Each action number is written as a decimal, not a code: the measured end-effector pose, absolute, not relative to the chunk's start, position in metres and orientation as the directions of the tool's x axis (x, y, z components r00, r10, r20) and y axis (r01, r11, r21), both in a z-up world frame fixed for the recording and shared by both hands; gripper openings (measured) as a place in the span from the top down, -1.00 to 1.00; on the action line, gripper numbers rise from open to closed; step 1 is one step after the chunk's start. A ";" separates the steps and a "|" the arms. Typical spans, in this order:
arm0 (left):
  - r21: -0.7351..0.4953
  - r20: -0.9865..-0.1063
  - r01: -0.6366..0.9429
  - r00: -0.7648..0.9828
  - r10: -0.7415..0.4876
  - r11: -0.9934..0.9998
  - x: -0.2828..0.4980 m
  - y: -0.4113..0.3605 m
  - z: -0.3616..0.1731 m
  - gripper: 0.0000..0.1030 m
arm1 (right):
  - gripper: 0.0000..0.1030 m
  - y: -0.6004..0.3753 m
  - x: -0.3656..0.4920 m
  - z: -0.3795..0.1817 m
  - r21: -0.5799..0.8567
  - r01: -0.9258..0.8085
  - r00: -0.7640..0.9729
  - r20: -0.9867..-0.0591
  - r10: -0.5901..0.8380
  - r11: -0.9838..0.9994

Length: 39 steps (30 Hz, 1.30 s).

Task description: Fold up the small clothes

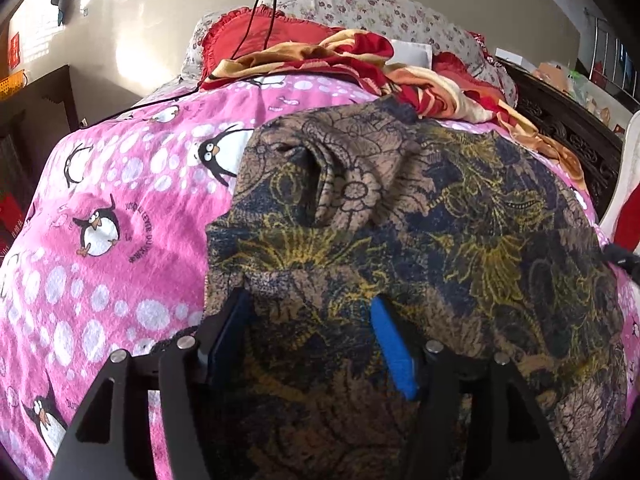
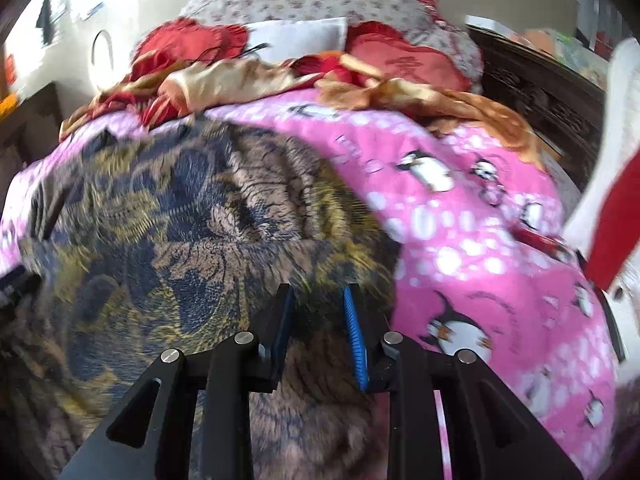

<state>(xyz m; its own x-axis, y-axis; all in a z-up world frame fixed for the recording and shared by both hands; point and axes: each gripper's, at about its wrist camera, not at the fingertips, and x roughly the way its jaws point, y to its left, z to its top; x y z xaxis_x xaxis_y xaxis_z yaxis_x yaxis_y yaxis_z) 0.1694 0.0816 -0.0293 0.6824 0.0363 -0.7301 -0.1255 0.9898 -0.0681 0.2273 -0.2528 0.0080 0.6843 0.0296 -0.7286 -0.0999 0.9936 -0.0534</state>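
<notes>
Garment [image 1: 400, 220] near edge hidden | left gripper [image 1: 310, 308] open | right gripper [image 2: 318, 296] open, blurred

A brown, navy and yellow floral garment [image 1: 420, 240] lies spread on the pink penguin blanket [image 1: 112, 208] covering the bed. The left gripper [image 1: 312, 316] sits at six o'clock, its fingers [image 1: 394, 348] parted, resting on the garment's near edge. At twelve o'clock lie red-and-gold bedding [image 1: 360, 64] and a black cable [image 1: 260, 12].

A bed is covered by a pink penguin blanket [image 1: 120, 208]; red pillows [image 1: 256, 36] are piled against a sunlit cream wall [image 1: 168, 12], beside dark carved wood [image 1: 568, 132].
</notes>
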 end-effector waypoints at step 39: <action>-0.290 -0.842 0.135 0.435 -0.320 0.947 -0.077 0.143 0.006 -0.60 | 0.28 -0.322 -0.068 0.027 0.067 -0.184 0.669 -0.722 0.175 0.981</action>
<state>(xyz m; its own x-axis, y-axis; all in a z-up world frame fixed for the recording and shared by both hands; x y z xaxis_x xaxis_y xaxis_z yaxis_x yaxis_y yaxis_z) -0.0775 0.1427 0.0060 0.4352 -0.3197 -0.8417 0.1354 0.9474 -0.2899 -0.0680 -0.3220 0.0270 0.6692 0.1748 -0.7222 -0.1842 0.9806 0.0667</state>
